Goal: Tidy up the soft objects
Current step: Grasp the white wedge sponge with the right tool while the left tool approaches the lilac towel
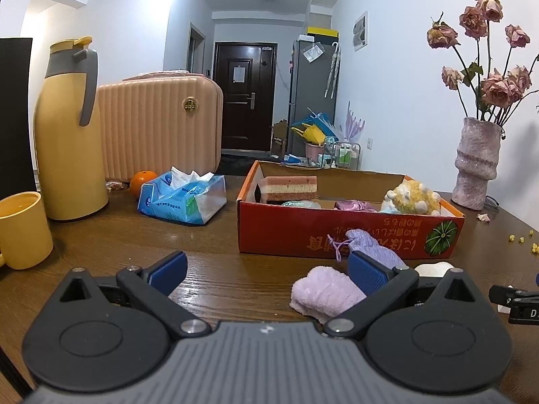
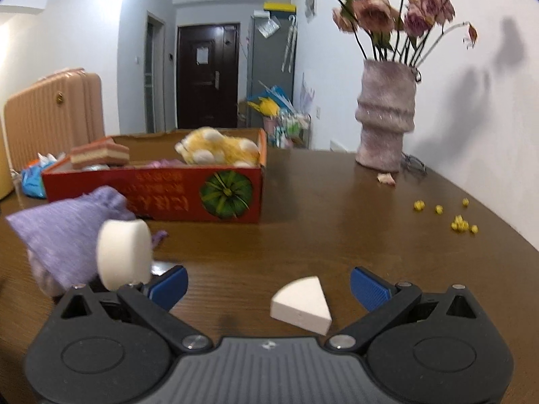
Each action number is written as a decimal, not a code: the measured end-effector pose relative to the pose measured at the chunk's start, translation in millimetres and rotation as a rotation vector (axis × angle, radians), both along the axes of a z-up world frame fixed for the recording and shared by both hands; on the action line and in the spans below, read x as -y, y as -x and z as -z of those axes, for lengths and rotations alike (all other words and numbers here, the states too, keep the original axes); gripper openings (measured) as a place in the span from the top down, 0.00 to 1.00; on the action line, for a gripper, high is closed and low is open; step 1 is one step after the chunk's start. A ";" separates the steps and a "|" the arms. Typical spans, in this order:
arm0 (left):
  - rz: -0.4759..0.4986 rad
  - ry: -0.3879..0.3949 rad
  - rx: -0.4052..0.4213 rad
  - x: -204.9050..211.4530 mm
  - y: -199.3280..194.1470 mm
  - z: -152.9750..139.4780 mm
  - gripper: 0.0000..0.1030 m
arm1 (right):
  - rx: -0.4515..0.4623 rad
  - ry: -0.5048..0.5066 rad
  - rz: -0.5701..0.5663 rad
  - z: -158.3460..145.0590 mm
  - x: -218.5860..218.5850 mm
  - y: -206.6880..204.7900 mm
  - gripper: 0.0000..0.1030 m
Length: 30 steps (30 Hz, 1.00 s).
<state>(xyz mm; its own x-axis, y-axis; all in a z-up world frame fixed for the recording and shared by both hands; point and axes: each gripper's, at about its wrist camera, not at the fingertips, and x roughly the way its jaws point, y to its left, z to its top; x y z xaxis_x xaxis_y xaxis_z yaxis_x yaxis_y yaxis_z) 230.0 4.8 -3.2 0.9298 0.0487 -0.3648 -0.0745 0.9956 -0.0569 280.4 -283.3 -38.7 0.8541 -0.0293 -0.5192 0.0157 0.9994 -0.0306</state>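
Soft items remain loose on the table (image 2: 337,202), in front of the red box (image 1: 337,232).

Left to right:
- Towel (image 1: 323,291), lilac, rolled, just inside the right finger of the left gripper (image 1: 267,274). Jaws spread wide, nothing held. Risk: closing from here may catch only the towel's edge, so it unrolls or slips.
- Pouch (image 2: 64,232), purple, drawstring trailing; the cord could snag.
- Round sponge (image 2: 123,252) stands on edge beside the left finger of the right gripper (image 2: 267,286). A nudge would likely roll it away.
- Wedge sponge (image 2: 301,304) lies between the right gripper's jaws, which are open and empty. It is off-centre, so one finger may push it first and spin it out.
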 end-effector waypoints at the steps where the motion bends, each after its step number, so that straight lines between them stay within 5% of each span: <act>1: 0.001 0.000 -0.001 0.0 -0.1 0.2 0.00 | -0.015 -0.002 0.003 2.1 2.2 -2.2 0.00; 8: 0.003 0.000 -0.017 0.2 -2.3 2.1 0.00 | -0.092 -0.018 0.029 11.5 14.1 -13.7 0.11; 19: 0.000 -0.005 -0.036 1.3 -6.1 5.3 0.00 | -0.142 -0.038 0.028 14.9 16.9 -18.0 0.52; 21: 0.000 -0.005 -0.039 1.1 -6.5 5.8 0.00 | -0.140 -0.045 0.032 14.8 18.9 -17.8 0.66; 30: 0.000 -0.005 -0.043 1.0 -7.3 6.4 0.00 | -0.080 -0.088 0.032 7.0 24.6 -10.6 0.71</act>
